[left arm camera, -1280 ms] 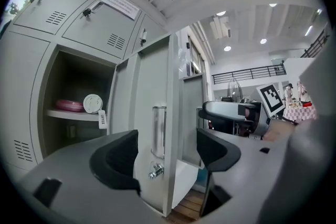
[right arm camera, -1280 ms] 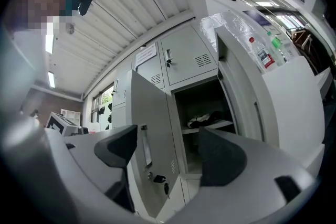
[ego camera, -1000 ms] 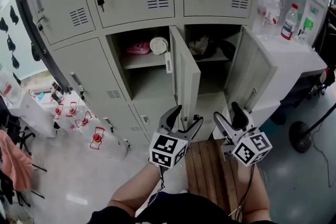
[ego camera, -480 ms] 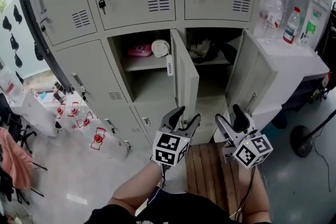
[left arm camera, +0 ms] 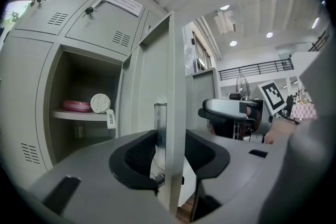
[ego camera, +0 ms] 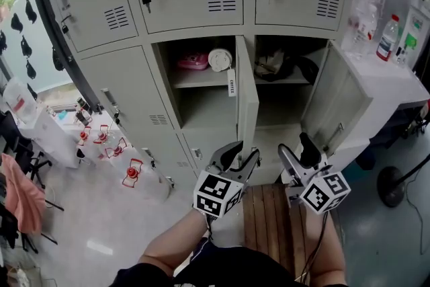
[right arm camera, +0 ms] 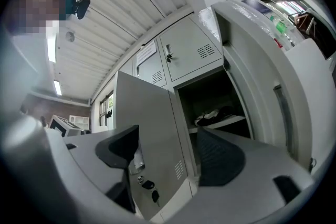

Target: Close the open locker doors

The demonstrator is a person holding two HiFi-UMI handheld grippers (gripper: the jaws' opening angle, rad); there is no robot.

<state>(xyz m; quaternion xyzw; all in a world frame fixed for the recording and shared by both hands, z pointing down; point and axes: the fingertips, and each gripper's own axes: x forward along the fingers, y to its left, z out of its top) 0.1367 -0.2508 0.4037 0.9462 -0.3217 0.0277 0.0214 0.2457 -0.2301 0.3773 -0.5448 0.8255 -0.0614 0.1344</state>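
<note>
Two lower lockers stand open. The middle door (ego camera: 246,101) sticks out edge-on towards me; the right door (ego camera: 341,111) swings out to the right. My left gripper (ego camera: 240,156) is low in front of the middle door, jaws closing. In the left gripper view that door's edge (left arm camera: 169,113) lines up between the jaws of the left gripper (left arm camera: 170,152), and I see no pad pressing on it. My right gripper (ego camera: 299,150) hangs beside it, open and empty. The right gripper (right arm camera: 170,152) faces the middle door's outer face (right arm camera: 149,128) and the right locker's inside (right arm camera: 218,107).
A pink item (ego camera: 193,62) and a white round thing (ego camera: 219,59) lie on the middle locker's shelf, dark cloth (ego camera: 287,68) on the right one's. A wooden bench (ego camera: 272,215) is below the grippers. Bottles (ego camera: 388,38) stand on a white counter at right. Clutter covers the floor at left.
The left gripper's jaws have narrowed. Both grippers stay low in front of the doors while the lockers have shifted right and down in the head view.
</note>
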